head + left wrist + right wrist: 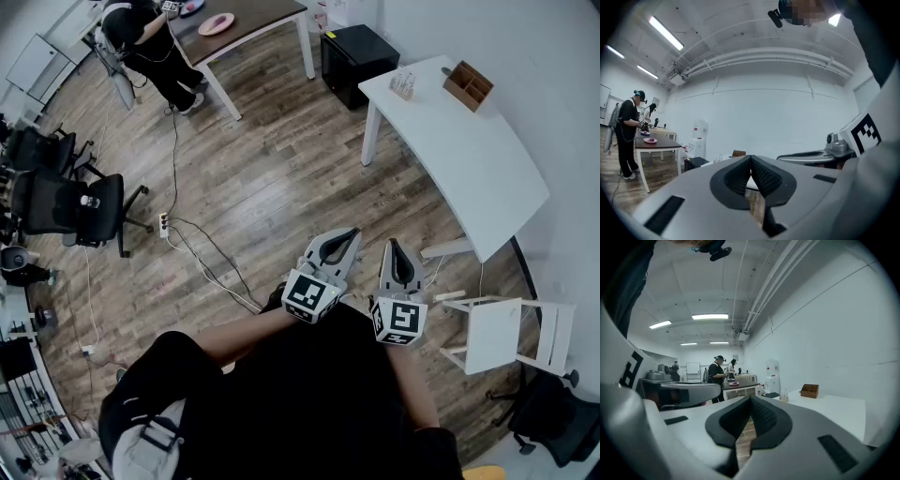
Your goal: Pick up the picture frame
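Nothing is done yet: the grey left claw and right claw are both pressed together, empty. No picture frame shows; perhaps it lies on the white curved table ahead of them.

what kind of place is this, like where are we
Most likely an office or lab workroom: a long white desk with a wooden organiser on it, black wheeled office chairs on the wood-look floor, and a water dispenser against the wall.
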Demonstrator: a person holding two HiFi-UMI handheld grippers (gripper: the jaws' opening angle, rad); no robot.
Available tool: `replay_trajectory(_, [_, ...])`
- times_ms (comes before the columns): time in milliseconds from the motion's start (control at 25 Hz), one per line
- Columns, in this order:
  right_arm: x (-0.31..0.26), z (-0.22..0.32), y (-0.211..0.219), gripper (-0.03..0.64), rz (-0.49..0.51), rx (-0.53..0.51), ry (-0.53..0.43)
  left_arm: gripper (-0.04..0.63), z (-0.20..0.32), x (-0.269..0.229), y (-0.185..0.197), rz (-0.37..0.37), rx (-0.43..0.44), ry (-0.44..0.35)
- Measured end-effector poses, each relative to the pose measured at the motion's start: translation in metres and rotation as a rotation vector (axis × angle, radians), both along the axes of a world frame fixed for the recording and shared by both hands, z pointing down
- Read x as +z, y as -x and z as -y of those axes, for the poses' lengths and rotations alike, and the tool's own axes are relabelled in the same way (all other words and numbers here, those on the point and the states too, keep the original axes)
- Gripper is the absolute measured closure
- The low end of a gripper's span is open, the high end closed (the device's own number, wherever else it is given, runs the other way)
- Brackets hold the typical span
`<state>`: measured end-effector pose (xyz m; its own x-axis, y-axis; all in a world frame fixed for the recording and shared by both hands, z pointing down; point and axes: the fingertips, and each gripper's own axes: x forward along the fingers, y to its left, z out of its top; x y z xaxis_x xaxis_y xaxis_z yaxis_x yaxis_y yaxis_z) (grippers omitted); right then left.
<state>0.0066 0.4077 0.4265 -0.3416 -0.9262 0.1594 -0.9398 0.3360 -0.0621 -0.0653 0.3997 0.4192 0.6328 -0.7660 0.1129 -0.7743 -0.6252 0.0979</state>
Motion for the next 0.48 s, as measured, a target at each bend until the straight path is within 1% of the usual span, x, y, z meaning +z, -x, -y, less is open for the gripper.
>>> replay_trajectory(120, [-0.005, -0.003, -0.007, 0.584, 0.006, -0.013, -0.025, 0.581, -0.001, -0.002, -0.009, -0.004, -0.008, -0.006])
replay_trajectory(240, [-0.007, -0.006, -0.015, 0.582, 0.074, -0.042, -0.037, 0.581, -0.004, 0.001, -0.018, -0.001, -0.020, -0.009])
replay_trajectory(360, [0.002, -0.011, -0.018, 0.581, 0.124, -0.060, -0.012, 0.581, -0.003, 0.009, -0.015, -0.005, -0.053, 0.021])
replay_trajectory(480, [0.012, -0.008, -0.026, 0.581, 0.155, -0.049, 0.023, 0.581, -0.004, 0.020, -0.009, 0.019, -0.081, 0.057])
